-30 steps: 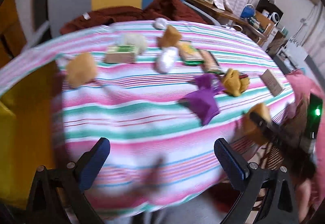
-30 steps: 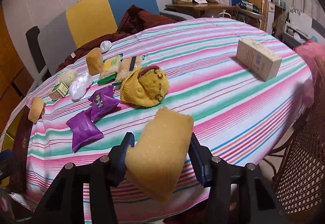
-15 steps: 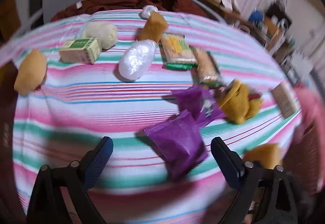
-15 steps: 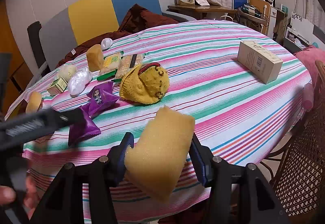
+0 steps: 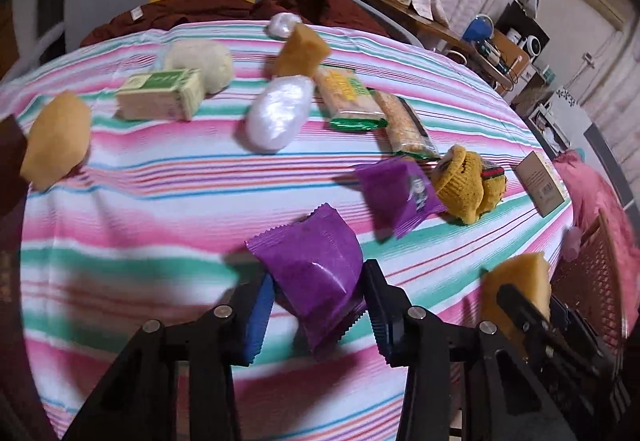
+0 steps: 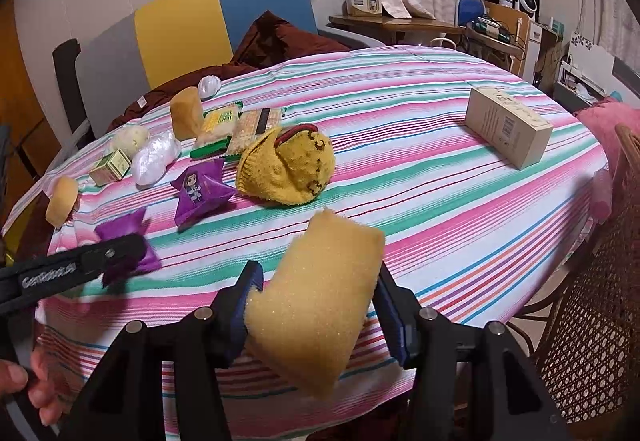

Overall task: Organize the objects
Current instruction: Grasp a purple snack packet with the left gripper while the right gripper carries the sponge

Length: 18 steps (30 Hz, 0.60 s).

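We count two purple packets: one (image 5: pixel 316 273) sits between the blue pads of our left gripper (image 5: pixel 318 311), whose jaws have just been closing and now pinch its sides low at 6 o'clock in the left wrist view, and the second purple packet (image 5: pixel 398 191), printed with a cartoon figure, lies on the striped tablecloth (image 5: pixel 160 201) toward 2 o'clock from it. We count four yellow sponges: one (image 6: pixel 320 301) is clamped in our right gripper (image 6: pixel 316 315) above the near table edge, one (image 5: pixel 54 145) rests at the cloth's 9 o'clock edge, one (image 5: pixel 302 51) stands at 12 o'clock, and the pale rounded lump (image 5: pixel 202 65) beside the green-and-cream box (image 5: pixel 160 99) may be a fourth, though we cannot tell its material. There are two snack packs (image 5: pixel 348 97) lying side by side, two shiny white bags, the larger (image 5: pixel 278 113) near the centre and a small one (image 5: pixel 282 25) at the far rim, one yellow knitted hat (image 5: pixel 466 183), and one beige carton (image 6: pixel 508 127) at 2 o'clock in the right wrist view. The left view is blurred, the carton is squeezed at its edge, and the held packet's lower end is hidden behind the fingers. Only fingertips (image 6: pixel 28 385) of a hand show, cut off at the right view's lower left corner.
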{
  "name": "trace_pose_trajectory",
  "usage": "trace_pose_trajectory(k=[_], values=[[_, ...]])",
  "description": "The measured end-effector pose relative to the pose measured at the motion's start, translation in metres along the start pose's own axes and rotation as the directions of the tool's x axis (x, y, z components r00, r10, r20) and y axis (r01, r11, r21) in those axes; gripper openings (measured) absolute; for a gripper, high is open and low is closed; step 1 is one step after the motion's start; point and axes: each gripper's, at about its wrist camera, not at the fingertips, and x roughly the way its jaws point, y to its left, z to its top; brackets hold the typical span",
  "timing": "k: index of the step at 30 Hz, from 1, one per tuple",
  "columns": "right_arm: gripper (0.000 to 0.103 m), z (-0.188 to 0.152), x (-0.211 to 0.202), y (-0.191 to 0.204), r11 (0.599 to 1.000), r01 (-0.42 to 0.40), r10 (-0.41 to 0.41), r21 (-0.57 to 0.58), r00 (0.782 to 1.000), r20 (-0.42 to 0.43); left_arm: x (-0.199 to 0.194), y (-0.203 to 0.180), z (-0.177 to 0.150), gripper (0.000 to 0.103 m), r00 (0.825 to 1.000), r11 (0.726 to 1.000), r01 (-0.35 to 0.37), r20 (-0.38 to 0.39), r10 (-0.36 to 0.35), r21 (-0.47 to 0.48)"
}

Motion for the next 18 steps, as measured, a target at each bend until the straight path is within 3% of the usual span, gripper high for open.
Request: trace_pose_trajectory(k=[6, 11, 18], values=[[0.054, -0.002, -0.002, 0.009, 0.999, -0.052, 0.052, 0.015, 0.999, -0.003, -0.02, 0.023, -0.014, 0.041, 1.0, 0.998, 0.02, 0.009, -0.02, -0.056], [0.054, -0.008, -0.002, 0.031, 0.998, -0.044, 0.044, -0.04, 0.999, -0.005, -0.047, 0.042, -0.022, 0.039, 0.998, 0.995, 0.046, 0.046, -0.042, -0.088], [0.054, -0.01, -0.005, 0.038, 0.998, -0.049, 0.049, -0.028, 0.999, -0.006, -0.086, 0.076, -0.03, 0.039, 0.993, 0.987, 0.069, 0.103, -0.054, -0.146]])
